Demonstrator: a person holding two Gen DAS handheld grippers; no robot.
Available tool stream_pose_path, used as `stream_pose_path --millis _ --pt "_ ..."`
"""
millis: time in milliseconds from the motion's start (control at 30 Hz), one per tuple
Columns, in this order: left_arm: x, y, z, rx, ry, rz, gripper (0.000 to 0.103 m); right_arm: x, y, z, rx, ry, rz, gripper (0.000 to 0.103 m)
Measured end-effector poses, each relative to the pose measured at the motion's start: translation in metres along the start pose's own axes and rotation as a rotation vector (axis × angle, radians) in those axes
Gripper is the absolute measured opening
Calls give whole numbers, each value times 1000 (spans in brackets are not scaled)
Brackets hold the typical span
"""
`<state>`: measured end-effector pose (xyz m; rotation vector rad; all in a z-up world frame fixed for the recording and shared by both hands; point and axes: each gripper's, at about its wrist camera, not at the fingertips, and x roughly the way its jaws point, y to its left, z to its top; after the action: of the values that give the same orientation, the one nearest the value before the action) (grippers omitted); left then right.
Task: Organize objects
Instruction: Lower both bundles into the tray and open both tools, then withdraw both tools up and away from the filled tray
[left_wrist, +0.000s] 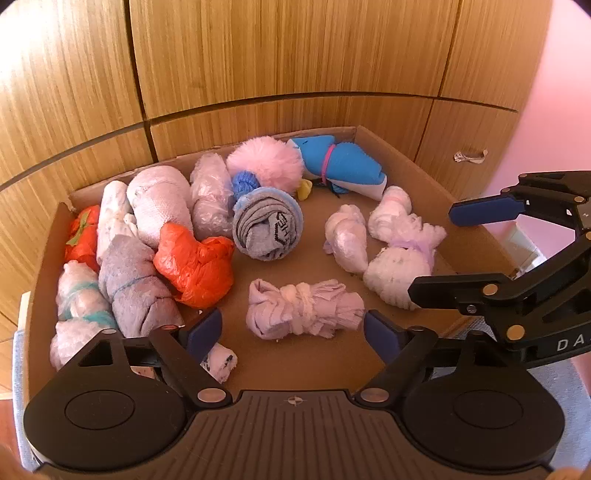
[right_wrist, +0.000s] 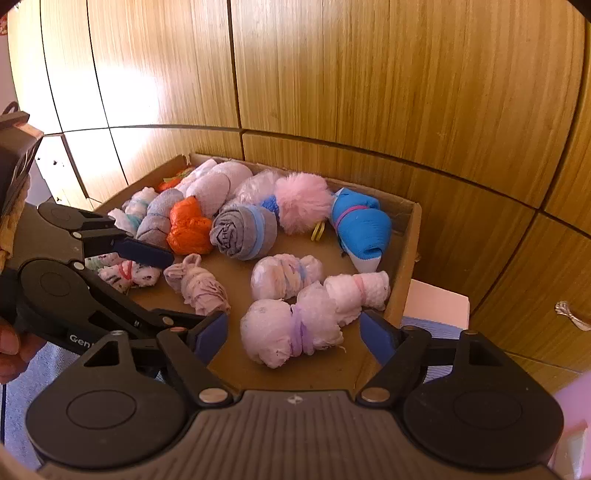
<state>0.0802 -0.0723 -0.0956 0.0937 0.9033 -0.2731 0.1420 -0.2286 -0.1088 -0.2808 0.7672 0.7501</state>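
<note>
A shallow cardboard box (left_wrist: 428, 168) holds several tied cloth and plastic bundles. My left gripper (left_wrist: 293, 331) is open over the box's near side. A pale lilac knotted bundle (left_wrist: 303, 314) lies on the box floor between its blue pads, and neither pad presses on it. My right gripper (right_wrist: 294, 332) is also open. It straddles a white fluffy bundle tied with a purple band (right_wrist: 280, 332), with gaps at both pads. Each gripper shows in the other's view: the right gripper (left_wrist: 439, 254) at the right edge, the left gripper (right_wrist: 188, 288) around the lilac bundle (right_wrist: 201, 286).
An orange bag bundle (left_wrist: 195, 269), a grey sock roll (left_wrist: 267, 229), a pink pompom (left_wrist: 264, 162) and a blue bundle with a pink band (left_wrist: 340, 164) fill the box's left and back. Wooden cabinet doors (left_wrist: 295, 55) rise right behind. A person's hand (right_wrist: 11, 350) holds the left gripper.
</note>
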Motion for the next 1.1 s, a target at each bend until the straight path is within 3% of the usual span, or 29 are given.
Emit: stream_pose_path --millis 300,467,800,967,1100 --pt "-28 4 -2 -61 -29 -3 103 -26 -1 1 36 -50 -17 86" --pt "-57 14 -10 -166 -46 20 103 -47 4 -1 83 -95 -34 101" --pt "-108 32 -22 -301 -144 54 103 -44 25 -24 193 -48 -65 102" --pt "-111 28 -20 -234 -161 199 103 -35 50 -31 167 -22 -46 102" --pt "-111 27 -22 -196 -160 251 103 -32 62 -32 163 -15 -26 102"
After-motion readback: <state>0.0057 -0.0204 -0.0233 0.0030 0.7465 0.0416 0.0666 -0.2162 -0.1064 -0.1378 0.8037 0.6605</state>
